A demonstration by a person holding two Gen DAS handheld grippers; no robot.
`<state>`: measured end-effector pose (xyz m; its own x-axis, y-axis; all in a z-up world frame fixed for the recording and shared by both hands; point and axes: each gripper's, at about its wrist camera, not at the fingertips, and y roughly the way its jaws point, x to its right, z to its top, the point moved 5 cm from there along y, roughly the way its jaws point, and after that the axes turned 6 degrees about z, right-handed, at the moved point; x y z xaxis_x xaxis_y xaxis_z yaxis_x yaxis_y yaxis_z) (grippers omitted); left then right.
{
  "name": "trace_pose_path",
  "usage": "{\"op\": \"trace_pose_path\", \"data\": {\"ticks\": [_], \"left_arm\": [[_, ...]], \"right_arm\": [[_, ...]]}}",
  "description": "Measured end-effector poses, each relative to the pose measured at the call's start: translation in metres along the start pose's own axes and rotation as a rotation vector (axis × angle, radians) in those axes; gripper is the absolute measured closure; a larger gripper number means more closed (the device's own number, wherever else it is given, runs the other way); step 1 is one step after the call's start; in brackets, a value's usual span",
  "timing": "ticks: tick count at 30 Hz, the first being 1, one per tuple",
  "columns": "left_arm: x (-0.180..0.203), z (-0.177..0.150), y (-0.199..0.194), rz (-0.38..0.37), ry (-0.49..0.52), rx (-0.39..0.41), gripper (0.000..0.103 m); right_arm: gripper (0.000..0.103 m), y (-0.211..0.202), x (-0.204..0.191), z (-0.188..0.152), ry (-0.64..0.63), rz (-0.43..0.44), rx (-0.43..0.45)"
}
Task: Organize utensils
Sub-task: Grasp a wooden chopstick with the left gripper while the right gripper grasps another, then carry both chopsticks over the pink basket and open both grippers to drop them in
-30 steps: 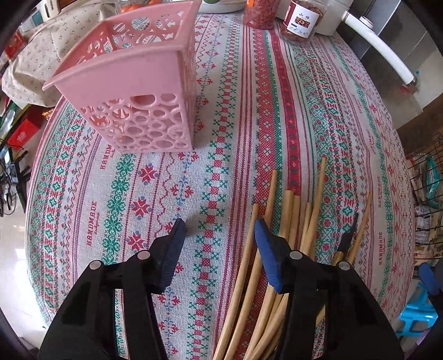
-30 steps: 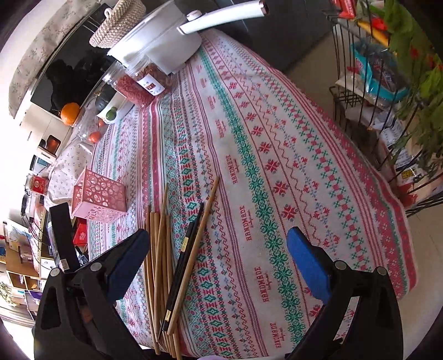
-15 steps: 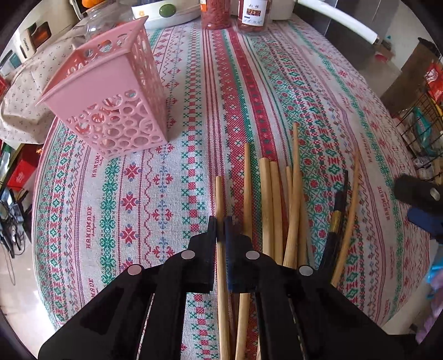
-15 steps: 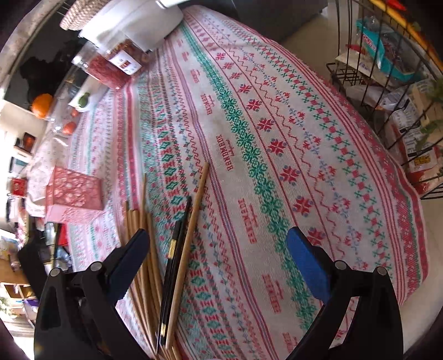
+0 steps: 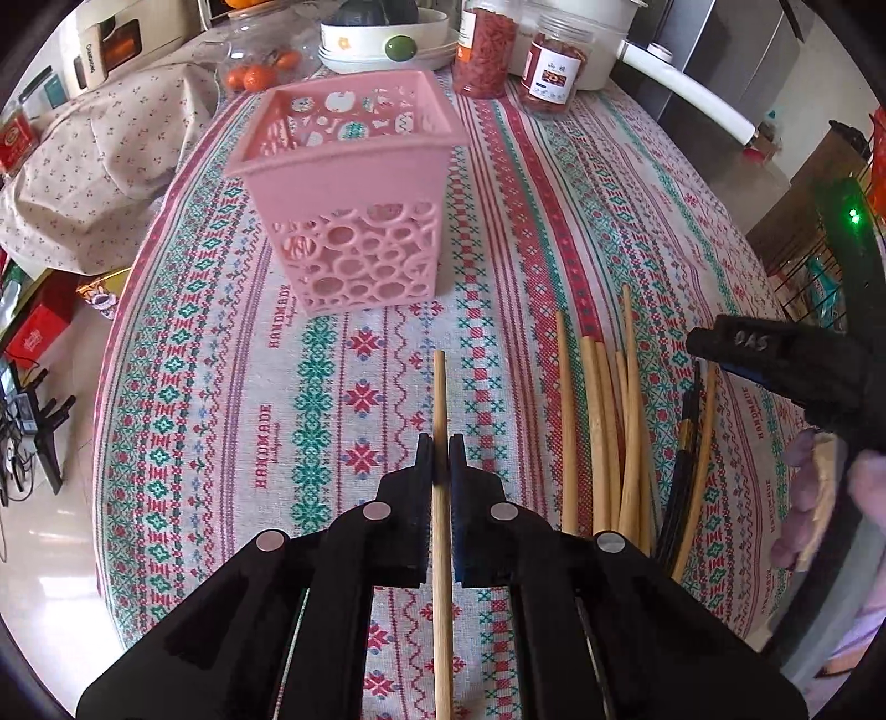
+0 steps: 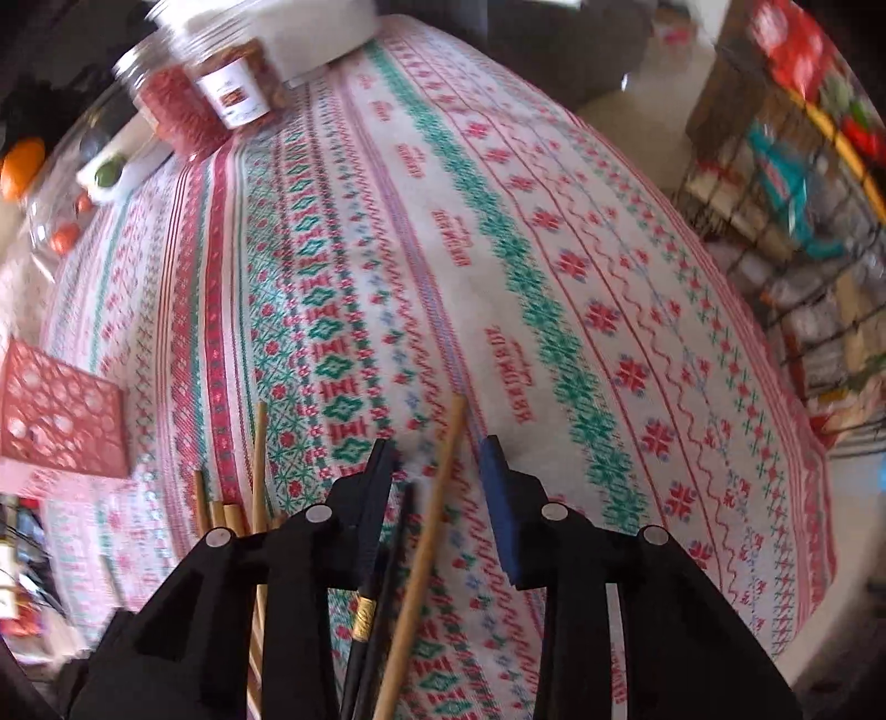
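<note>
My left gripper [image 5: 441, 443] is shut on one wooden chopstick [image 5: 440, 387], held apart from the pile and pointing toward the pink perforated holder [image 5: 354, 216]. Several more wooden chopsticks [image 5: 603, 421] and a black chopstick [image 5: 684, 459] lie on the tablecloth to the right. My right gripper [image 6: 437, 465] is open, its jaws straddling a wooden chopstick [image 6: 437, 498] and a black chopstick [image 6: 387, 565] on the cloth. The right gripper also shows in the left wrist view [image 5: 775, 360]. The holder shows at the left edge of the right wrist view [image 6: 61, 415].
The patterned tablecloth [image 5: 526, 194] covers a round table. Jars [image 5: 554, 72], a bowl [image 5: 382, 50] and a white pot [image 5: 598, 33] stand at the far edge. A floral cloth [image 5: 99, 166] lies at the left. A wire rack [image 6: 803, 221] stands beyond the table's right edge.
My left gripper has closed on one chopstick and carried it left, away from the pile, toward the holder. My right gripper has dropped down over the chopsticks at the pile's right side, jaws narrower.
</note>
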<state>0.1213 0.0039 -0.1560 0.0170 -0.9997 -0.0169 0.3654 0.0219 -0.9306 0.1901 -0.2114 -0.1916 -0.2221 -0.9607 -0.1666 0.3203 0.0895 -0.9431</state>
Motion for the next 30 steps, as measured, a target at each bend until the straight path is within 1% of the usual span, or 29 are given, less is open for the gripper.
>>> {"op": "trace_pose_path", "data": {"ticks": [1,3,4,6,8,9,11,12,15,18,22,24,27,30], "left_arm": [[-0.004,0.001,-0.002,0.002,-0.004,0.004,0.098],[-0.014,-0.002,-0.012,-0.007,-0.017,0.016,0.098],[-0.019,-0.001,-0.016,-0.018,-0.026,0.028,0.098],[-0.024,0.001,-0.028,-0.067,-0.047,0.077,0.098],[-0.026,0.004,-0.044,-0.120,-0.053,0.151,0.098],[-0.027,0.006,-0.052,-0.143,-0.053,0.190,0.098],[-0.027,0.007,-0.071,-0.187,-0.050,0.270,0.098],[-0.026,0.007,-0.082,-0.208,-0.048,0.310,0.098],[-0.027,0.004,-0.114,-0.256,-0.048,0.402,0.098],[-0.026,0.003,-0.138,-0.284,-0.050,0.461,0.098],[-0.031,-0.005,-0.170,-0.310,-0.052,0.531,0.098],[-0.033,-0.003,-0.185,-0.322,-0.057,0.572,0.098],[-0.038,0.006,-0.208,-0.345,-0.083,0.634,0.098],[-0.043,0.026,-0.233,-0.340,-0.120,0.702,0.098]], "right_arm": [[0.086,0.000,-0.003,-0.001,-0.017,-0.020,0.018],[0.095,-0.001,-0.005,-0.002,-0.023,-0.022,0.041],[0.096,-0.002,-0.002,-0.002,-0.017,-0.006,0.047],[0.097,-0.007,0.004,-0.004,0.003,0.040,0.056],[0.098,-0.017,0.011,-0.005,0.029,0.111,0.077],[0.098,-0.027,0.014,-0.005,0.032,0.147,0.103],[0.098,-0.041,0.010,-0.004,0.022,0.188,0.155],[0.098,-0.057,0.011,-0.005,0.007,0.213,0.195],[0.098,-0.089,0.007,-0.005,-0.024,0.266,0.276],[0.098,-0.131,0.008,-0.014,-0.051,0.334,0.353],[0.098,-0.177,0.013,-0.030,-0.086,0.365,0.442],[0.098,-0.192,0.014,-0.034,-0.087,0.387,0.465],[0.098,-0.214,0.016,-0.027,-0.060,0.429,0.501],[0.098,-0.239,0.011,-0.005,-0.032,0.476,0.558]]}}
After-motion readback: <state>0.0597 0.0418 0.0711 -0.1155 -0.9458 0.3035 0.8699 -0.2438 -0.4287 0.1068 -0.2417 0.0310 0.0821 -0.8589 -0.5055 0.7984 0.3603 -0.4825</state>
